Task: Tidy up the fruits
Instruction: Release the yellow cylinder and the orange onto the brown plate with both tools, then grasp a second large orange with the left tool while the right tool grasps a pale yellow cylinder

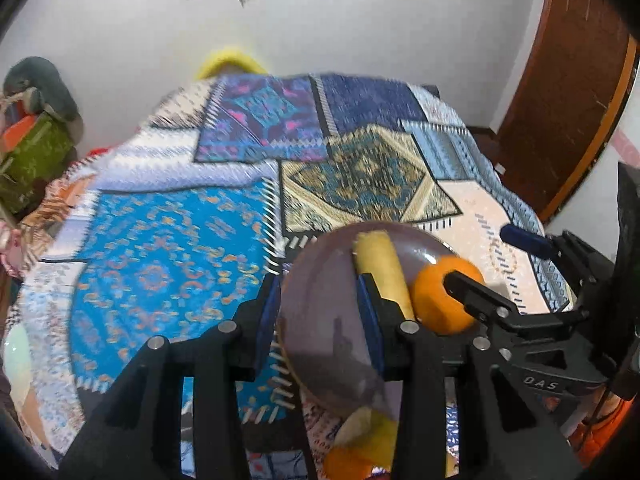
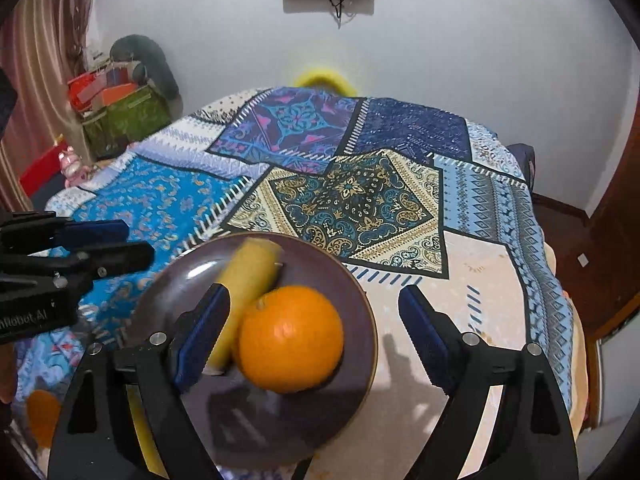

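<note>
A brown plate (image 2: pixel 352 300) lies on the patterned bedspread and holds a banana (image 2: pixel 250 276) and an orange (image 2: pixel 291 339) side by side. My right gripper (image 2: pixel 314 320) is open, its fingers on either side of the orange, just above the plate. My left gripper (image 1: pixel 318 308) is open over the plate's left part (image 1: pixel 320 344), with the banana (image 1: pixel 384 268) beside its right finger and the orange (image 1: pixel 440 300) further right. The left gripper also shows at the left edge of the right wrist view (image 2: pixel 96 240). The right gripper shows in the left wrist view (image 1: pixel 492 264).
Another orange (image 1: pixel 344 462) and a yellow banana piece (image 1: pixel 372 432) lie on the bedspread near me; an orange (image 2: pixel 42 416) also shows low left. Boxes and bags (image 2: pixel 120 104) stand left of the bed. A wooden door (image 1: pixel 568 80) is to the right.
</note>
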A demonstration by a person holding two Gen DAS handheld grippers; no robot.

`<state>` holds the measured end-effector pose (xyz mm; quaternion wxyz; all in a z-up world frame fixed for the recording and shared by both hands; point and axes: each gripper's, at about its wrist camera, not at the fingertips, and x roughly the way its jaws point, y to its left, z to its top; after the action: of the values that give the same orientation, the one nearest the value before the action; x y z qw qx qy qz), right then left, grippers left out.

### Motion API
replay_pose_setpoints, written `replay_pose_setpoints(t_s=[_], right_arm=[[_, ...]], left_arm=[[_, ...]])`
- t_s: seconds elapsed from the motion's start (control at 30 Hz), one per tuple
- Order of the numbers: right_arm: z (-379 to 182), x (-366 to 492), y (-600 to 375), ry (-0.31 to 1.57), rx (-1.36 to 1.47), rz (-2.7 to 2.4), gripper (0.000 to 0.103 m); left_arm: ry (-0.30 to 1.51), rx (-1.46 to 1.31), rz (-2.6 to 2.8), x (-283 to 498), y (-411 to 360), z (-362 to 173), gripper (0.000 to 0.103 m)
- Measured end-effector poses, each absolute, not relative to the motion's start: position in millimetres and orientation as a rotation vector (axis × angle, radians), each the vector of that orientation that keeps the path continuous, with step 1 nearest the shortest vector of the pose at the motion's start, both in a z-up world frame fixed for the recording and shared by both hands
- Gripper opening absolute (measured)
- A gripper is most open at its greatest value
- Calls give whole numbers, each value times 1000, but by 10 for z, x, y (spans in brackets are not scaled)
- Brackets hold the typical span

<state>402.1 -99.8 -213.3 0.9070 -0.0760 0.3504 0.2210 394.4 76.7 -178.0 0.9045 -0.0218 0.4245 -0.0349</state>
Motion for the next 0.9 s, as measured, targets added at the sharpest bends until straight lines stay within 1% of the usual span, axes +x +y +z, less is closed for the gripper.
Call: replay_pose_setpoints(t_s=[0.23, 0.47, 0.7, 0.9], right_arm=[[-1866, 3668, -1038, 688, -132, 467, 85], [-1647, 3261, -994, 640, -157, 478, 85], [-1560, 2891, -938, 622, -159, 511, 85], [-1647, 2708, -900, 635, -168, 515, 85]], left_arm=[[799, -22, -64, 3466, 795, -1367, 39], [770, -41, -83, 2969, 855, -1107, 39], [776, -37, -69, 2544, 982, -1070, 40], [807, -31, -62, 2270, 1078, -1180, 40]])
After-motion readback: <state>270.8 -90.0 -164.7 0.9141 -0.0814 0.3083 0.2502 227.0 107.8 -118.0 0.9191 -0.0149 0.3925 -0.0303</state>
